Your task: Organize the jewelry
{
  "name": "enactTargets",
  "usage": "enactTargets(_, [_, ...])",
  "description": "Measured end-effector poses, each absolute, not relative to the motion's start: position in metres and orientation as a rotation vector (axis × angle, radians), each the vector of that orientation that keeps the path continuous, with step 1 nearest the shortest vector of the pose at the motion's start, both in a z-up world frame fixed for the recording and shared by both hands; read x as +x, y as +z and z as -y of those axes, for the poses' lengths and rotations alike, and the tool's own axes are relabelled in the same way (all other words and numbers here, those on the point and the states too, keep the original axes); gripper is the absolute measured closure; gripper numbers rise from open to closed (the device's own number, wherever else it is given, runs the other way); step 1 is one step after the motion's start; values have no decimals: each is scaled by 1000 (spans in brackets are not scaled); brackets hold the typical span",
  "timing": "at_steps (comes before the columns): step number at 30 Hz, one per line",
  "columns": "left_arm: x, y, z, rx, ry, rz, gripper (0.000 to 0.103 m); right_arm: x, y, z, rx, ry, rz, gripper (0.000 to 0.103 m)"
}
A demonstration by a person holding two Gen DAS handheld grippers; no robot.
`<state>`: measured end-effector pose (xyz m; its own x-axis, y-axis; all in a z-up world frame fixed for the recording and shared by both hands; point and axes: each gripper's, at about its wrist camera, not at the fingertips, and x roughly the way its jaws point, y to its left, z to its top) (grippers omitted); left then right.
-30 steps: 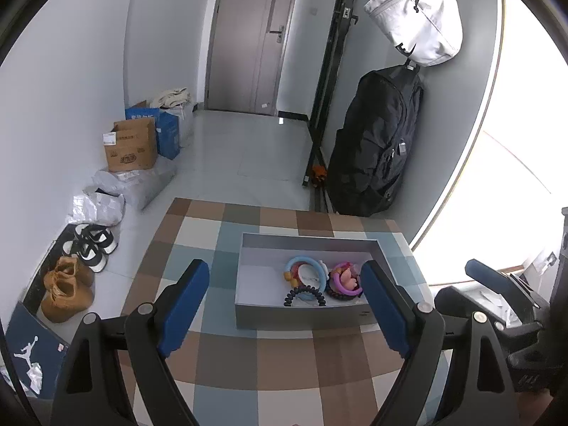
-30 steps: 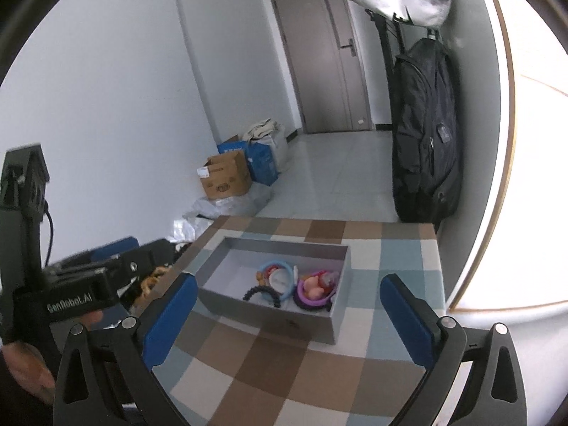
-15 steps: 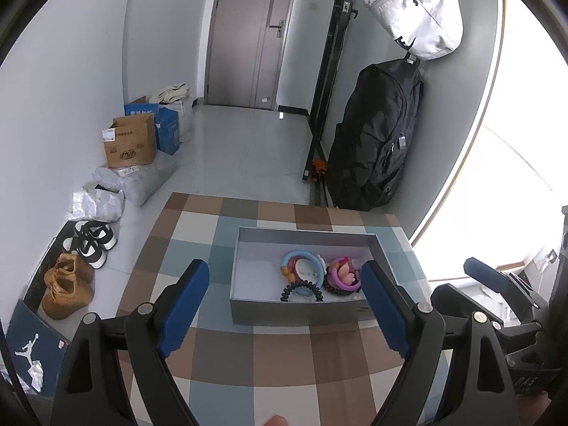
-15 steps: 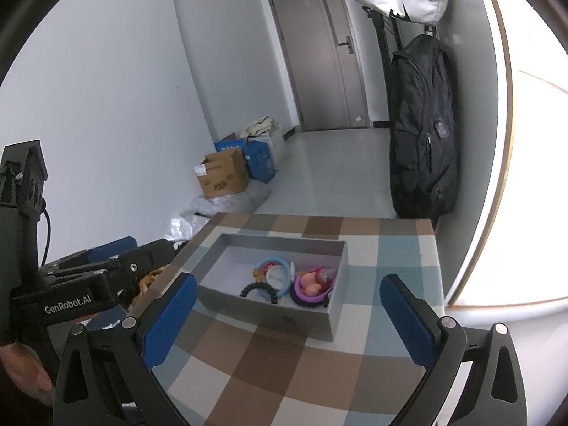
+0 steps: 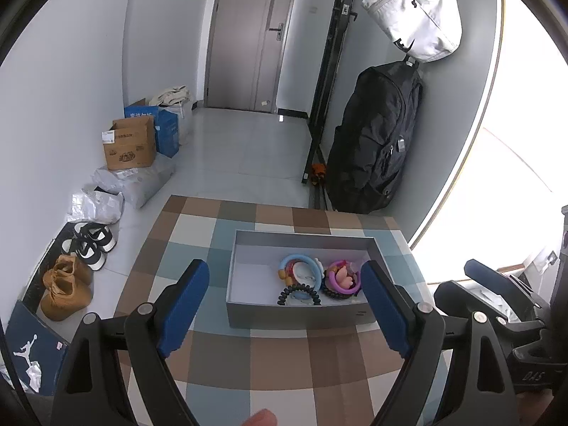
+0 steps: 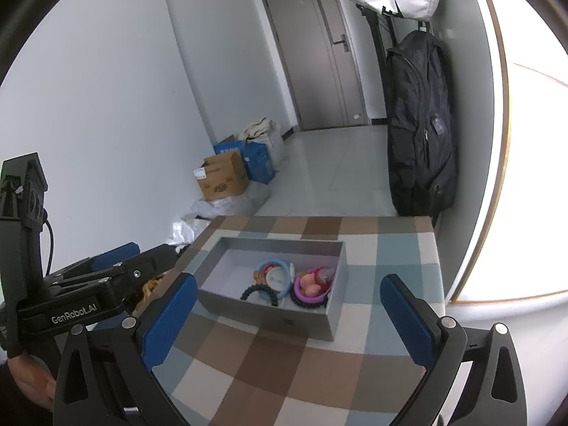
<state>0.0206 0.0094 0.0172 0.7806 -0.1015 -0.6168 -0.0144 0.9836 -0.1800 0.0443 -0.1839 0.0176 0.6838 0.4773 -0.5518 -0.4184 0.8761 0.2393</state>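
Observation:
A grey open box [image 5: 248, 312] [image 6: 319, 326] stands on a checked tablecloth. In its right half lie a light blue ring bracelet [image 5: 300, 261] [image 6: 273, 266], a black coiled band [image 5: 298, 289] [image 6: 257, 287] and a purple ring with pink pieces [image 5: 340, 278] [image 6: 310, 287]. My left gripper [image 5: 284, 309] is open and empty, held above the cloth just in front of the box. My right gripper [image 6: 287, 319] is open and empty, in front of the box's right end. Each gripper shows at the edge of the other's view.
The checked table [image 5: 213, 230] ends at the far side by the floor. Beyond are a black backpack [image 5: 376, 142], a white bag [image 5: 415, 14], cardboard boxes [image 5: 129, 145], shoes [image 5: 67, 284] and a door [image 5: 252, 35]. A bright window is on the right.
Both grippers have drawn back and risen slightly, so the box sits a little farther off in both views. Both stay open and empty.

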Motion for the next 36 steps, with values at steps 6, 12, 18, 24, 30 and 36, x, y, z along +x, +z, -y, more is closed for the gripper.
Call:
enactTargets(6, [22, 16, -9, -176, -55, -678, 19, 44, 17, 184, 96, 502, -647, 0])
enactTargets(12, [22, 15, -8, -175, -57, -682, 19, 43, 17, 186, 107, 507, -658, 0])
enactTargets(18, [23, 15, -8, -176, -62, -685, 19, 44, 16, 186, 108, 502, -659, 0])
enactTargets(24, [24, 14, -7, -174, -70, -689, 19, 46, 14, 186, 108, 501, -664, 0])
enactTargets(30, [25, 14, -6, -182, -65, -696, 19, 48, 12, 185, 102, 502, -672, 0])
enactTargets(36, [24, 14, -6, -183, -49, -680, 19, 49, 11, 184, 103, 500, -672, 0])
